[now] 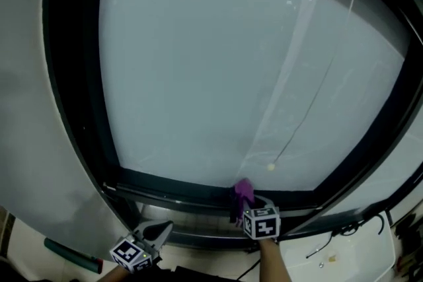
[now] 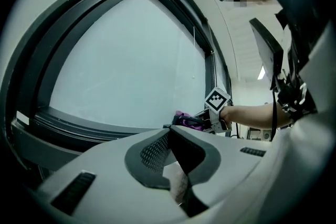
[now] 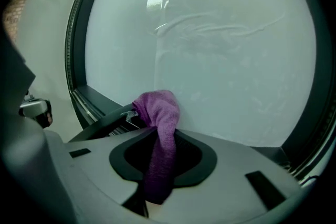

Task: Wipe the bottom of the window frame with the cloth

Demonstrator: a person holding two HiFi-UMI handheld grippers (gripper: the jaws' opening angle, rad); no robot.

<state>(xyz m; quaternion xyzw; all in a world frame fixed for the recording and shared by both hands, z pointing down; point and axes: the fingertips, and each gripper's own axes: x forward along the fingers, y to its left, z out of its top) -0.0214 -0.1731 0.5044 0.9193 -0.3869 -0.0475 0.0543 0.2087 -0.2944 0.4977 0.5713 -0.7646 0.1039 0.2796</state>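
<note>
Cloth (image 3: 159, 113) was clamped in the right gripper (image 3: 156, 136), bunched forward to bear on the window frame (image 3: 97, 98) bottom; left gripper (image 2: 169, 132), jaws together, empty, hung below it.

You are indoors, in what looks like an office or lab room. A large window (image 1: 231, 63) in a dark window frame (image 1: 185, 185) sits in a plain white wall (image 1: 33, 76). A blind cord (image 1: 322, 86) hangs across the pale pane, and cables (image 1: 350, 229) lie on a white ledge (image 1: 357, 261) by the frame's lower right corner.
</note>
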